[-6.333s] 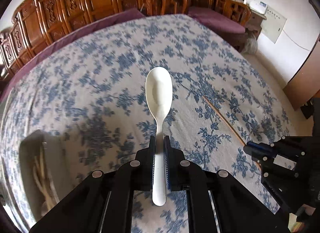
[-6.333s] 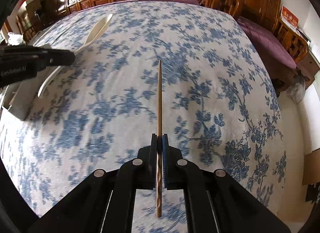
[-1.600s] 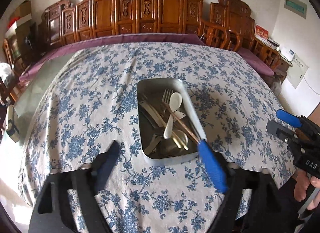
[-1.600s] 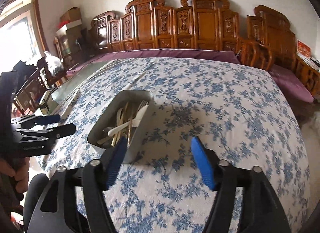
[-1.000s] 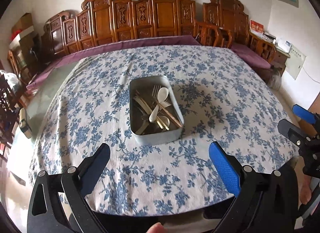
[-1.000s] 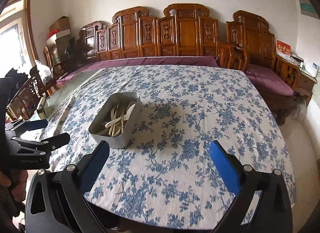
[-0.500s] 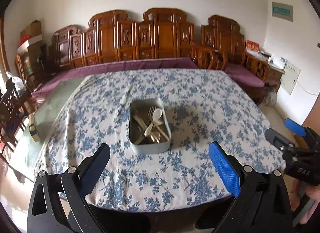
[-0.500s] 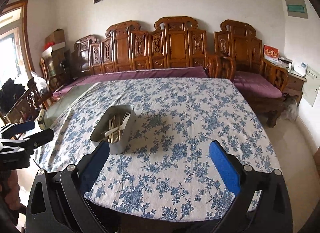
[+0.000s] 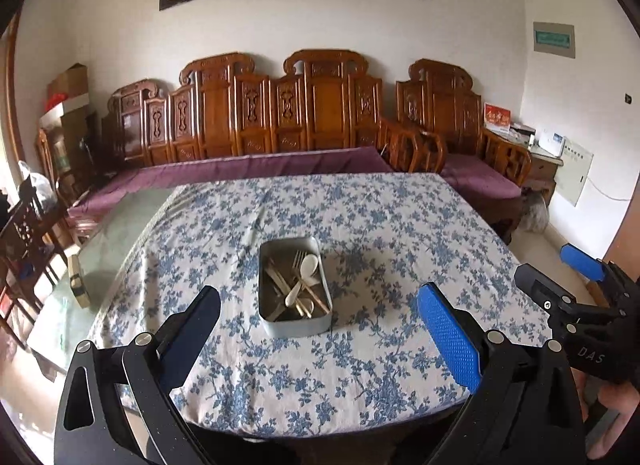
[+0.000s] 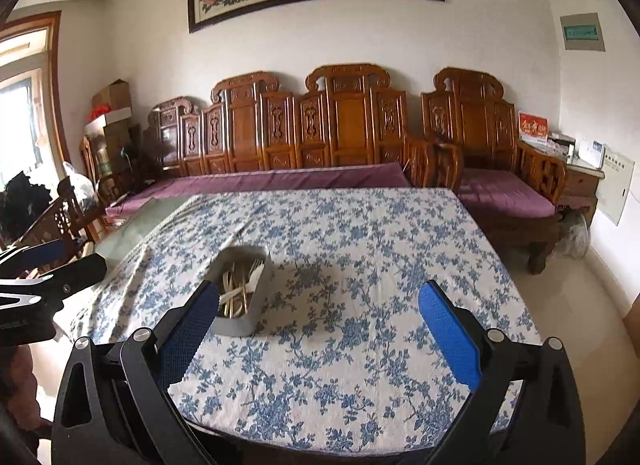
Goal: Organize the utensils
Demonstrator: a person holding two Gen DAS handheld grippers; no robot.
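On a table draped in a white cloth printed with blue flowers, the left wrist view showed a rounded rectangular grey metal tin near the table's middle, holding a white ceramic soup spoon, a pale metal fork and thin brown wooden chopsticks, all jumbled together. The left gripper hung back from the table edge, its fingers spread wide and empty. In the right wrist view, the right gripper was likewise wide apart and holding nothing, with the tin just beyond its left finger. The spoon looked smooth, slippery and breakable, best pinched along its handle; the chopsticks looked light, stiff and prone to rolling, so a mid-shaft grip seemed wisest. The tin looked rigid and light.
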